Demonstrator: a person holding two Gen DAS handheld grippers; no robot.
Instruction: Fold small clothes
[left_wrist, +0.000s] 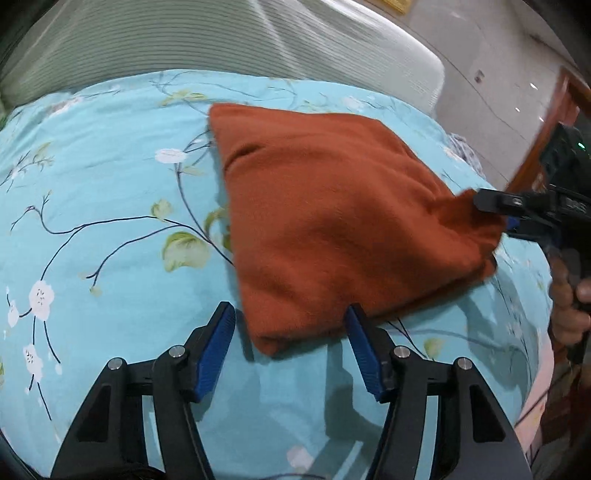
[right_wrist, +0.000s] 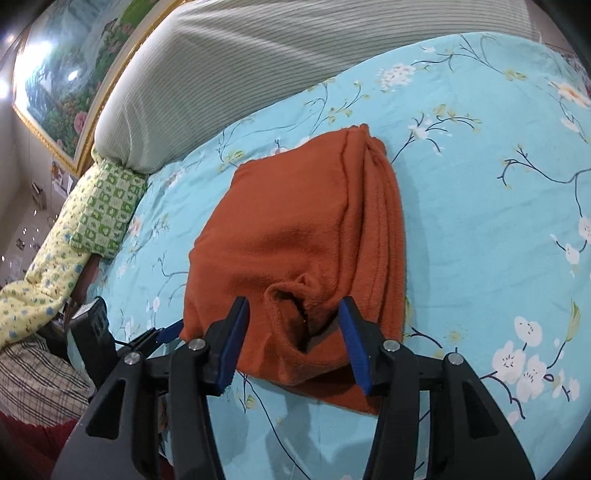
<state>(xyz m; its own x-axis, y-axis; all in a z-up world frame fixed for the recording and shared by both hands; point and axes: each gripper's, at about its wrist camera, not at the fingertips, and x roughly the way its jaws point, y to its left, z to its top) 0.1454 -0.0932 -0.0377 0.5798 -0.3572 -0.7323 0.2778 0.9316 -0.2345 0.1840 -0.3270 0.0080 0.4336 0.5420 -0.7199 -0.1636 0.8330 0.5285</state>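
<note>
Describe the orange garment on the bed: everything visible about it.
The rust-orange fleecy knit garment lies folded into a compact, roughly rectangular bundle on the turquoise floral bedsheet. Stacked layered edges with a seam show along one side, and a cuff-like opening gapes at the end nearest the right tool. That tool's jaws are open, straddling this end. The left tool is open too, straddling a near corner. Whether any finger touches the cloth cannot be told.

A: Turquoise floral bedsheet (left_wrist: 110, 206) spreads wide, pale ribbed pillow (left_wrist: 166, 40) along its far edge.

B: Green-checked cushion (right_wrist: 107, 206) sits beside that pillow, yellow patterned fabric (right_wrist: 40, 280) trailing below, gold-framed landscape painting (right_wrist: 70, 74) behind.
</note>
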